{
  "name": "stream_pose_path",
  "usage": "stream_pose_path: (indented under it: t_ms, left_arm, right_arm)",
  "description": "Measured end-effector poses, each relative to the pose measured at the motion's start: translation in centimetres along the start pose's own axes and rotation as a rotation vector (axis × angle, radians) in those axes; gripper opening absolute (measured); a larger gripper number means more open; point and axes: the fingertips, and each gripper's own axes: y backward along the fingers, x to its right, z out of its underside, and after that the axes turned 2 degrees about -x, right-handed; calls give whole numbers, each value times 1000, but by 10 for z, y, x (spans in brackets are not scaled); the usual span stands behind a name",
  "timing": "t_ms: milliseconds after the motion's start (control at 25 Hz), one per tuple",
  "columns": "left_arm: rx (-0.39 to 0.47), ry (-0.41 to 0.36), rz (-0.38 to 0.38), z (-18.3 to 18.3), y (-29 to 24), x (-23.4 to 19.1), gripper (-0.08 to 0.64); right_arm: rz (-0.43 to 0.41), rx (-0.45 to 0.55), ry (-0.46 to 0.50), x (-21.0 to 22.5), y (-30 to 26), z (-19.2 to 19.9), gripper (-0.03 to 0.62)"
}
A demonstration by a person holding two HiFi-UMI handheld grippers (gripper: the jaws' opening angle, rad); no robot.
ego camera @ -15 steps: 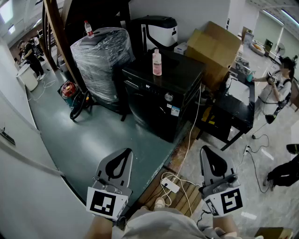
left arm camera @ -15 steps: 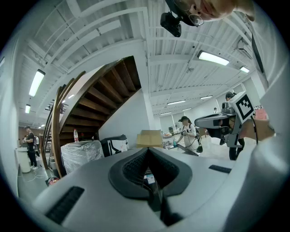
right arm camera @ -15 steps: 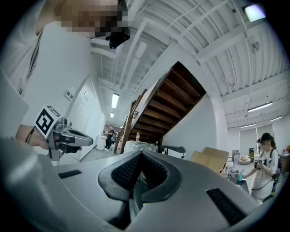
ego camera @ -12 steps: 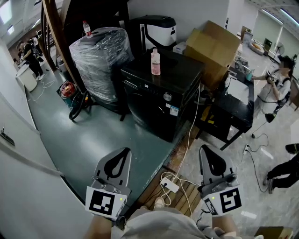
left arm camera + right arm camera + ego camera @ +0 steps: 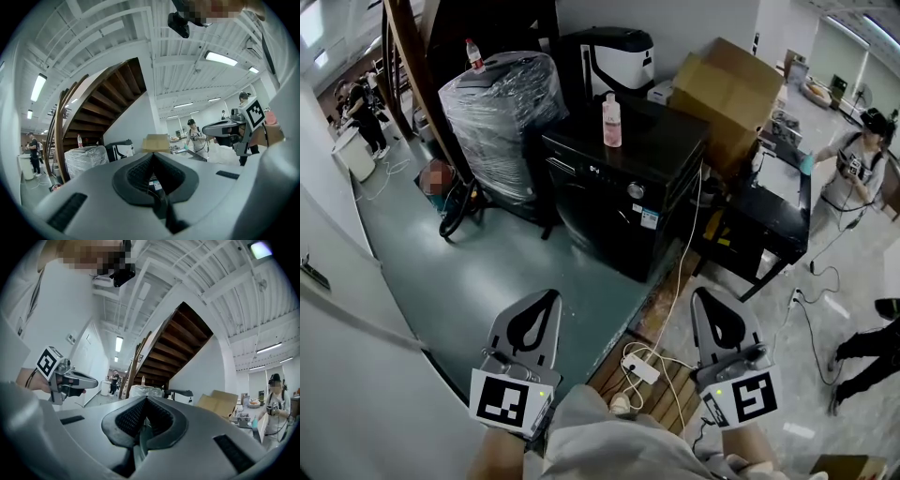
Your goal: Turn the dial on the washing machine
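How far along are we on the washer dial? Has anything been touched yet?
Done: nothing visible. The dial on the black washing machine is untouched, with a stretch of floor between it and the tongs. In hand: nothing. The left tongs and right tongs are both shut and empty. Left: walk up, open one pair, grip the dial and turn it.

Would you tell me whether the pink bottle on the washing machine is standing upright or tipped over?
Upright: the pink bottle stands on its base atop the washing machine, cap pointing up.
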Motion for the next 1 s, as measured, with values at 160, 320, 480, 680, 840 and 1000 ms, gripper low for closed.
stream_pose_path:
  t_ms: [160,320,480,680,840,1000]
  left_arm:
    - [1,-9,-6,-3,5,-3,18]
    - [-4,-15,-11,0,6,-8,18]
    - [-7,-4,-22,5,3,-23,18]
    - [-14,4,-21,14,-12,-45,18]
    - [-20,14,-19,24,-31,-71,18]
    - [-34,8,-18,44,-54,-102,18]
  right_arm:
    - [-1,-4,-8,-3,-3,1,23]
    - [-7,-12,-13,-9,-10,5,23]
    - [-18,-28,-10,-16,-26,11,23]
    - [-22,-49,-6,-17,-56,16,23]
    - [-20,-69,-5,-19,-90,26,23]
    - [-6,-87,-6,-18,-128,40,23]
